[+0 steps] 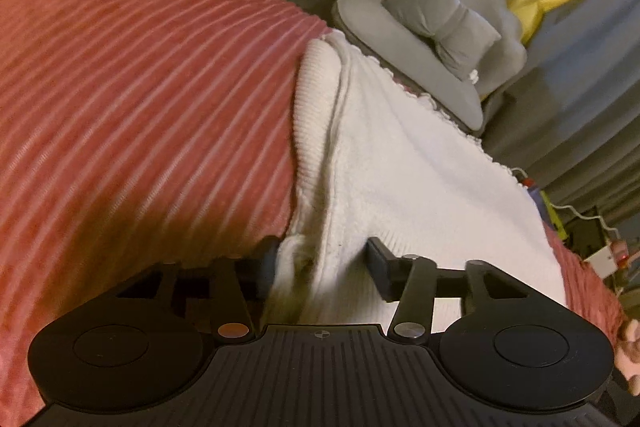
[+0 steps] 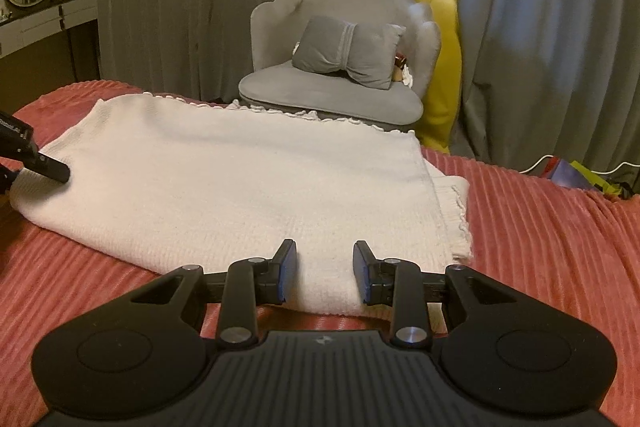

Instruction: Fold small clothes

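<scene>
Where grippers gape: white garment (image 2: 240,179) between.

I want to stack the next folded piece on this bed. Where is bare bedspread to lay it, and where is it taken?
Free: the pink bedspread to the right of the white knit garment, up to the bed edge near the bags on the floor. A second bare stretch lies on the garment's other side. Crowded: the middle, under the garment, with the left gripper and right gripper at its edges.
</scene>
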The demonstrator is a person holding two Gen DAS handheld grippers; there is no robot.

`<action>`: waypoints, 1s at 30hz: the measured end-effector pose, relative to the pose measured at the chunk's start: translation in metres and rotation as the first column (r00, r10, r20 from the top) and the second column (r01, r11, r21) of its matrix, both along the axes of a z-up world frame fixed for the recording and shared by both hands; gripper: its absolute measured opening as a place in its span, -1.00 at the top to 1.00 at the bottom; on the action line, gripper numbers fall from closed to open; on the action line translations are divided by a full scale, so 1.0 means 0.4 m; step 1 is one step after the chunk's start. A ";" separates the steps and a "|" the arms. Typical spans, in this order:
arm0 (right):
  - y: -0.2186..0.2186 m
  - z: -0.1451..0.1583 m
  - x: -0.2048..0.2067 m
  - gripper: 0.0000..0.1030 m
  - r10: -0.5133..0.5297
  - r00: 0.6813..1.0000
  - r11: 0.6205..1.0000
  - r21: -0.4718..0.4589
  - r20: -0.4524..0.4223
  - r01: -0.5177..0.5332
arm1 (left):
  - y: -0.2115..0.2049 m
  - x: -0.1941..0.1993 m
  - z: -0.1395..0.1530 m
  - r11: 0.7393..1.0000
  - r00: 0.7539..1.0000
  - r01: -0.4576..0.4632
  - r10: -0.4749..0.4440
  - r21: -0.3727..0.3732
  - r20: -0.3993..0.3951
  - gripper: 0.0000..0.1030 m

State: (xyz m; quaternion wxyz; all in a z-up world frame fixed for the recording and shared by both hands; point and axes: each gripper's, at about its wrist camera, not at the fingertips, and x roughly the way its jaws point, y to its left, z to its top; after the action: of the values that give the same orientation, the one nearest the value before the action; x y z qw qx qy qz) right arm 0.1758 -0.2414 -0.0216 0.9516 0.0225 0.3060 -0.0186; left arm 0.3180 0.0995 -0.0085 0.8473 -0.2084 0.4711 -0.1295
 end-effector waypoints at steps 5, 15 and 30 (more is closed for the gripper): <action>0.027 0.007 -0.007 0.40 0.011 1.000 1.000 0.004 0.018 -0.011 | -0.018 0.021 -0.006 0.999 1.000 -0.012 0.012 -0.031 -0.012 -0.41; 0.152 0.010 0.036 0.53 0.065 0.998 0.996 0.061 0.012 -0.066 | -0.031 0.036 0.027 1.000 1.000 0.006 -0.006 0.013 -0.001 0.38; 0.152 -0.014 0.019 0.51 0.075 0.996 0.991 0.115 -0.038 -0.071 | 0.017 0.059 -0.012 0.989 0.993 -0.103 0.097 -0.103 -0.061 -0.10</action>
State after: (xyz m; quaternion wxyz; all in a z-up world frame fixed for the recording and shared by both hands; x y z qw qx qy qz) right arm 0.1832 -0.1806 -0.0273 0.9421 0.0647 0.3273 0.0331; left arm 0.3414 0.1064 -0.0133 0.8269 -0.2802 0.4758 -0.1058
